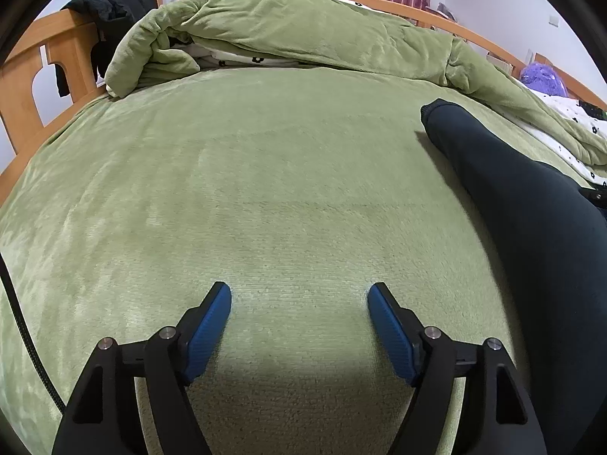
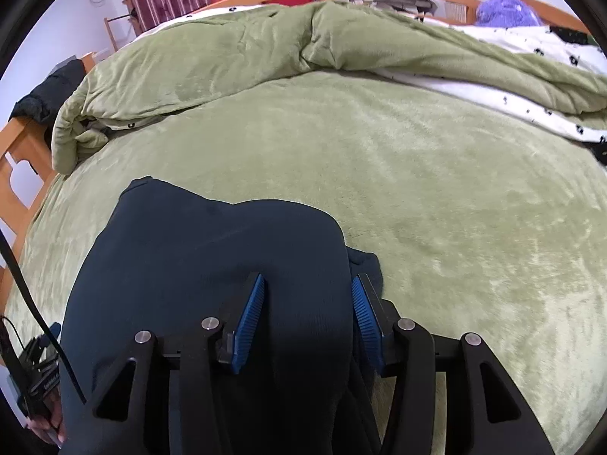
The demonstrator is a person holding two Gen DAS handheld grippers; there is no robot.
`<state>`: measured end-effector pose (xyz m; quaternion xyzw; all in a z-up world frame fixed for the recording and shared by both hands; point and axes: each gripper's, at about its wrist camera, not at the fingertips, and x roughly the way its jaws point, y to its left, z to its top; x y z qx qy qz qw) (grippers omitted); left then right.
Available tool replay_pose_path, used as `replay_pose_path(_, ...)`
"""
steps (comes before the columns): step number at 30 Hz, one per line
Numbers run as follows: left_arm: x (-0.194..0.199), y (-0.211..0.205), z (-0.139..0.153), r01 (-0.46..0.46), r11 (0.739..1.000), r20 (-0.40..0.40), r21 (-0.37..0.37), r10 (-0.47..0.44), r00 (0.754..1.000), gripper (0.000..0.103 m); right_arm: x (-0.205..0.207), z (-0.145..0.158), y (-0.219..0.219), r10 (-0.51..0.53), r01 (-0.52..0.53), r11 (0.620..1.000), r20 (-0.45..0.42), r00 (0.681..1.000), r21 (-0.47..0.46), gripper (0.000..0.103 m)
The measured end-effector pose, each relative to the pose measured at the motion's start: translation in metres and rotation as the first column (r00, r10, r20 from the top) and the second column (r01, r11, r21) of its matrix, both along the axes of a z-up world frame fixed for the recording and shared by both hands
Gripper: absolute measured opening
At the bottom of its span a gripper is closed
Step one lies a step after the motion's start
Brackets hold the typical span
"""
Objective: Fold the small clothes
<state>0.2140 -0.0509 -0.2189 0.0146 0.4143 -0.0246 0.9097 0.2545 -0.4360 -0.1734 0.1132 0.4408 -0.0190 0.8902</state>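
A dark navy garment [image 1: 531,227] lies folded lengthwise on the green blanket [image 1: 265,189], running along the right side of the left wrist view. My left gripper [image 1: 299,295] hovers open just left of it over bare blanket, with nothing between its blue pads [image 1: 212,326]. In the right wrist view the garment [image 2: 189,246] fills the lower left. My right gripper [image 2: 307,284] stands over its near right edge with the jaws apart. A fold of the cloth lies between the pads [image 2: 250,311], and they do not squeeze it.
A crumpled green duvet [image 1: 303,26] with a white dotted lining is heaped along the back of the bed. The wooden bed frame [image 1: 38,76] rises at left with a dark jacket [image 1: 114,11] draped over it. A hand [image 2: 45,424] and a black cable [image 2: 22,284] show at lower left.
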Motion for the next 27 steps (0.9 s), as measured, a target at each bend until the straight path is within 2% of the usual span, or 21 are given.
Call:
replay_pose_path(2,0.0,-0.001,0.0,0.001,1.0,-0.001,0.004,-0.001,1.0,0.075,0.006,-0.006,-0.001,0.023,-0.023,0.999,-0.009,1.0,0.025,0.032)
replay_pose_path(3,0.0,-0.001,0.0,0.001,1.0,-0.001,0.003,-0.001,1.0,0.075,0.007,-0.007,0.001,0.027,-0.027,0.999,-0.005,1.0,0.018,0.019)
replay_pose_path(4,0.0,-0.001,0.0,0.001,1.0,-0.002,0.003,-0.001,1.0,0.075,0.006,-0.006,0.002,0.032,-0.032,0.999,0.007,0.999,0.006,0.015)
replay_pose_path(7,0.001,-0.002,0.0,0.001,1.0,-0.002,0.0,-0.001,1.0,0.075,0.0,-0.002,-0.001,0.034,-0.035,0.999,0.065,0.997,0.017,0.013)
replay_pose_path(11,0.001,-0.001,0.0,0.001,1.0,-0.002,0.001,-0.001,1.0,0.075,0.0,-0.012,-0.002,0.023,-0.023,1.0,0.035,0.999,-0.002,0.014)
replay_pose_path(20,0.0,-0.001,0.0,0.0,1.0,-0.002,0.001,0.0,1.0,0.075,-0.023,0.005,-0.009,-0.013,0.016,0.999,0.058,0.998,-0.045,0.029)
replay_pose_path(25,-0.002,0.0,0.003,-0.013,1.0,-0.007,-0.006,0.013,1.0,0.075,-0.043,0.01,-0.013,-0.039,0.043,0.998,0.067,0.997,-0.056,0.042)
replay_pose_path(27,-0.006,0.001,0.006,-0.02,1.0,-0.013,-0.021,0.019,1.0,0.075,-0.052,0.01,-0.014,-0.045,0.049,0.997,0.065,0.997,-0.057,0.042)
